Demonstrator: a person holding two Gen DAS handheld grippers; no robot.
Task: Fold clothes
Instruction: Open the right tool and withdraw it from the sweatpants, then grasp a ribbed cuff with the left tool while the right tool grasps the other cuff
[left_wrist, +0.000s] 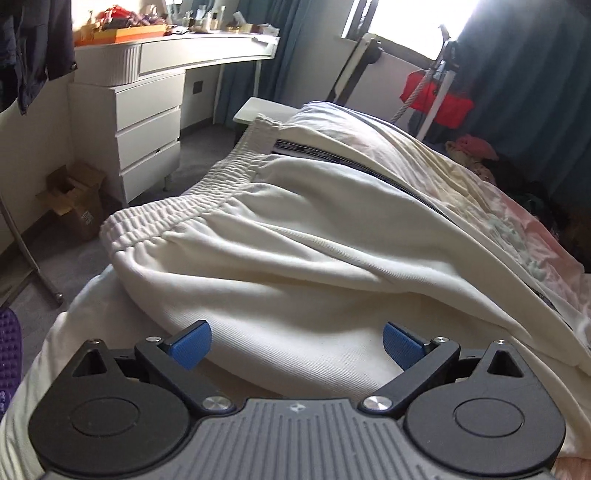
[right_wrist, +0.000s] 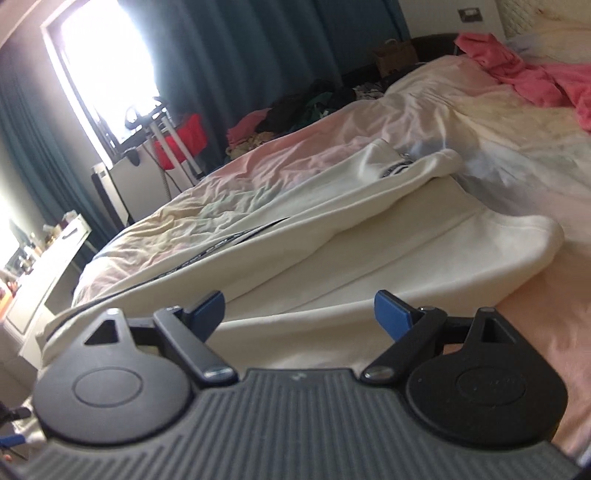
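Cream-white track pants lie spread on the bed, with the elastic waistband at the bed's left edge and a dark printed side stripe along one leg. My left gripper is open and empty, just above the pants' upper part. In the right wrist view the two pant legs stretch away toward their cuffs. My right gripper is open and empty, low over the near leg.
The bed has a pale pink and cream sheet. A pink garment lies at the head of the bed. A white dresser with drawers and a cardboard box stand to the left. A clothes pile lies beside the far side.
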